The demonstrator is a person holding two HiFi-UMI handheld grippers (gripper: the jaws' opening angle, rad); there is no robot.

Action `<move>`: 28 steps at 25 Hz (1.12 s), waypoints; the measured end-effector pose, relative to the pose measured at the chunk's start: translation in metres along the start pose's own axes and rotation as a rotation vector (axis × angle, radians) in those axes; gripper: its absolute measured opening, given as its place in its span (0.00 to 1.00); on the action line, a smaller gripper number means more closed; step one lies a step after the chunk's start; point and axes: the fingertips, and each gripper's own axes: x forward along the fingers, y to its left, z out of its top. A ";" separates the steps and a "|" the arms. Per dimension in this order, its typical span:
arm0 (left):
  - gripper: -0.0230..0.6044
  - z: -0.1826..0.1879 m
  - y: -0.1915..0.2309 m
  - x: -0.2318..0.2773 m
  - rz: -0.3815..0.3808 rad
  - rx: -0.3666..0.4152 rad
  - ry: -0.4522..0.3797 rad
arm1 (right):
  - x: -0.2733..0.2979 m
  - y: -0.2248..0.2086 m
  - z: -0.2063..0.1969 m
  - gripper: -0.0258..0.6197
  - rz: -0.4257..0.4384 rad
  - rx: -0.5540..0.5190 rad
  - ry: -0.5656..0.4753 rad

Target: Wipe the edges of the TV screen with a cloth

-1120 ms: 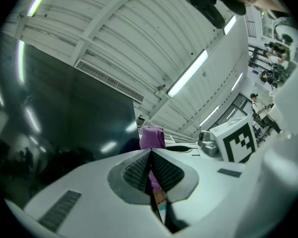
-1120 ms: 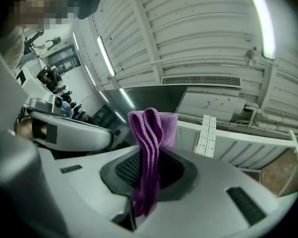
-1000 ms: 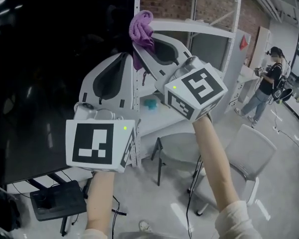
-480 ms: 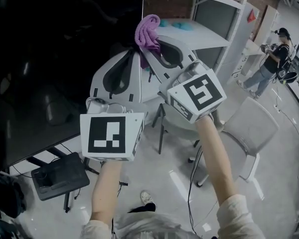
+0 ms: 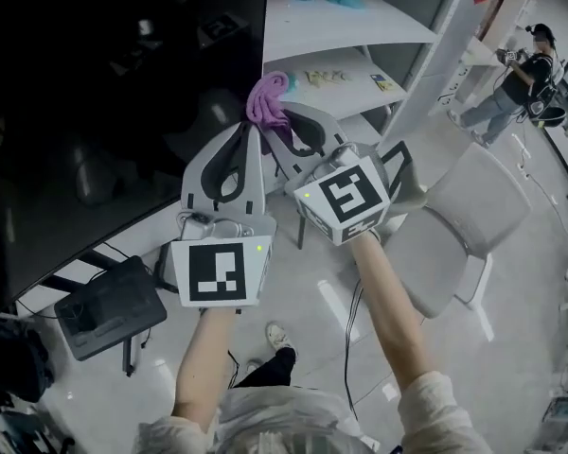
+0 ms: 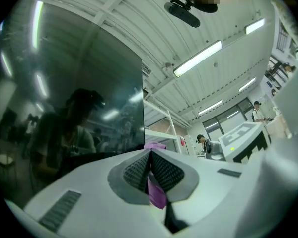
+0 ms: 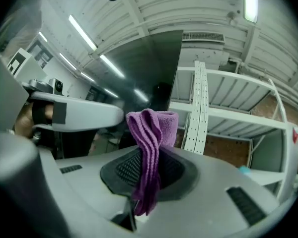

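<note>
Purple cloth (image 5: 268,102): folded, held up just beside the right edge of the TV screen (image 5: 104,130); whether they touched could not be told.
Right hand-held gripper (image 7: 148,157): pressed shut on the cloth, whose fold stood above the pads with a tail hanging below.
Left hand-held gripper (image 6: 150,157): jaws together, pinching a strip of the same cloth.
Beyond: white shelf rack (image 5: 360,26).

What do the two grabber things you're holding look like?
The left gripper and right gripper are smooth white plastic shells with dark grey ribbed pads inside the jaws. Behind each sits a white cube with black square markers and a tiny green light. The person wears light-coloured sleeves.
</note>
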 end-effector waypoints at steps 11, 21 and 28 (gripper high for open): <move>0.06 -0.080 -0.005 -0.032 -0.024 -0.033 0.150 | -0.004 0.030 -0.116 0.14 -0.003 0.161 0.184; 0.06 -0.115 0.004 -0.052 -0.005 -0.038 0.239 | -0.022 0.034 -0.172 0.14 -0.127 0.392 0.257; 0.06 -0.142 0.022 -0.080 0.043 -0.036 0.314 | -0.010 0.064 -0.196 0.14 -0.134 0.476 0.334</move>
